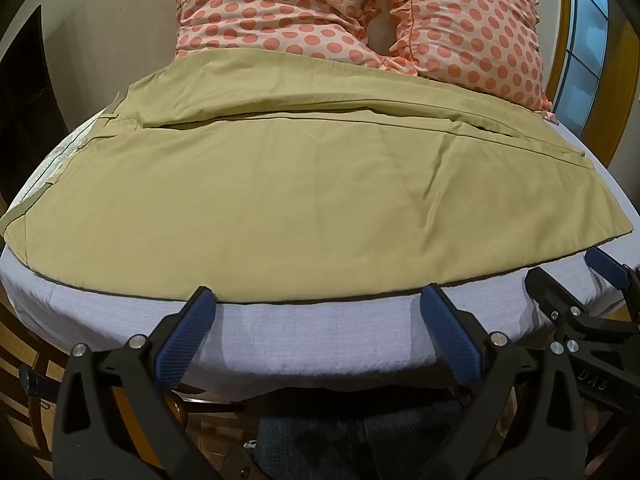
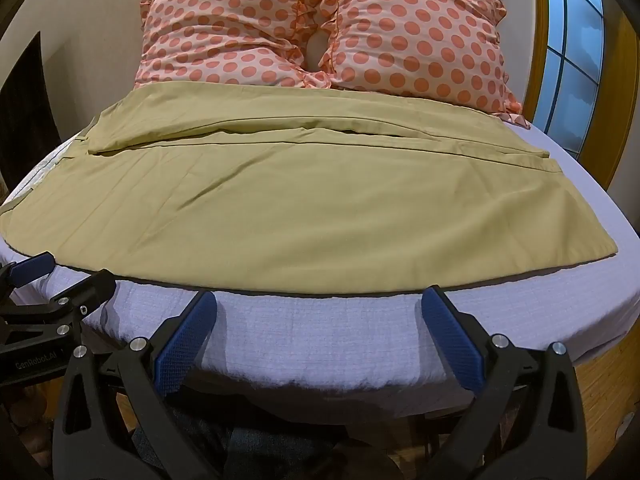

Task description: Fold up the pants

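Left wrist view: khaki pants (image 1: 288,184) laid flat across bed (image 1: 304,344), legs side by side, far leg touching the polka-dot pillows (image 1: 360,20). Left gripper (image 1: 316,300) fingers apart, holding nothing, just short of the pants' near edge. Risk: pinching bedsheet with the hem.

Right wrist view: pants (image 2: 280,208) span the bed (image 2: 360,340); right gripper (image 2: 318,302) fingers apart, empty, near the same edge. Risk: grabbing one layer only, so the fold skews.

I see the pants (image 1: 248,184) as smooth matt khaki cloth, the sheet (image 1: 320,344) as finely ribbed lavender fabric. My grippers' pads (image 2: 184,352) look like textured blue rubber on matt black plastic, with shiny metal screws.
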